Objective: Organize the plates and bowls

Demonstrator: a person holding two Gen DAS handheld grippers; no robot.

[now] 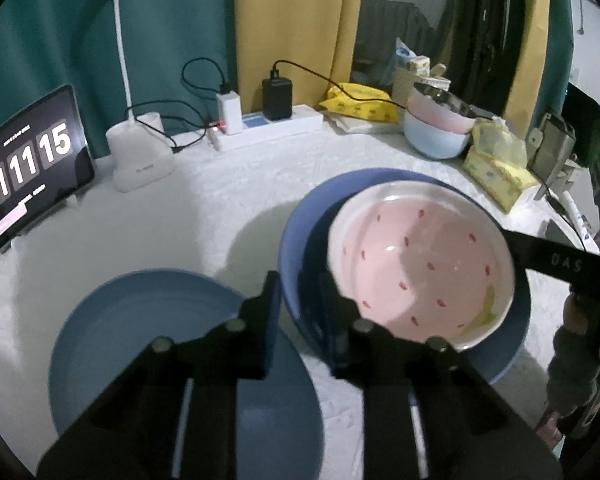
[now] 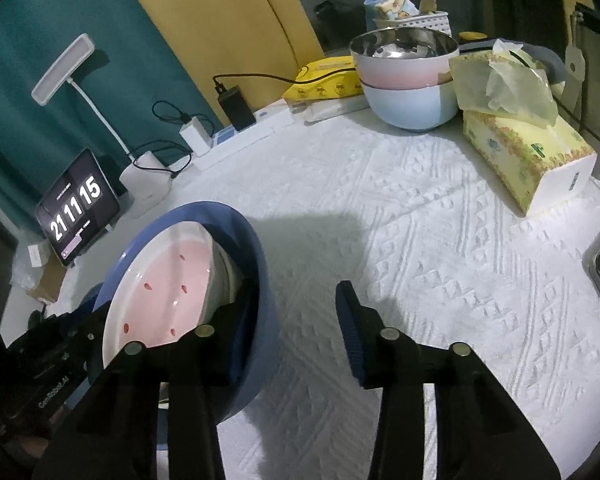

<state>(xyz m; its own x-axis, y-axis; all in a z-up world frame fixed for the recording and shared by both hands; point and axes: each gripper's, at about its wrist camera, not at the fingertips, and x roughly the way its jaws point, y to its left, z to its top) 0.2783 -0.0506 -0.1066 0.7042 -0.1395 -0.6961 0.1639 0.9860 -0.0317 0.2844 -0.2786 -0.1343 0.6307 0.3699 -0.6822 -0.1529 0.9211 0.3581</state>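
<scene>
Grip check: my left tool (image 1: pixel 300 304) clamps rim of dark blue bowl (image 1: pixel 296 236); my right tool (image 2: pixel 296 320) straddles opposite rim, jaws apart, not pressing. Pink speckled dish (image 1: pixel 416 264) sits tilted inside bowl, above white textured tabletop (image 2: pixel 420 216). Glazed ceramic looks slippery, so lift level, slowly. Flat blue plate (image 1: pixel 140 340) lies beside.

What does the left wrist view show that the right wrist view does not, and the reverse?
Only the left wrist view: the left hand-held gripper's fingertips pinching the blue bowl's near rim. Only the right wrist view: a cardboard box past the table's edge. Both: the pink dish inside the blue bowl, clock tablet, lamp, stacked bowls, tissue box.
</scene>
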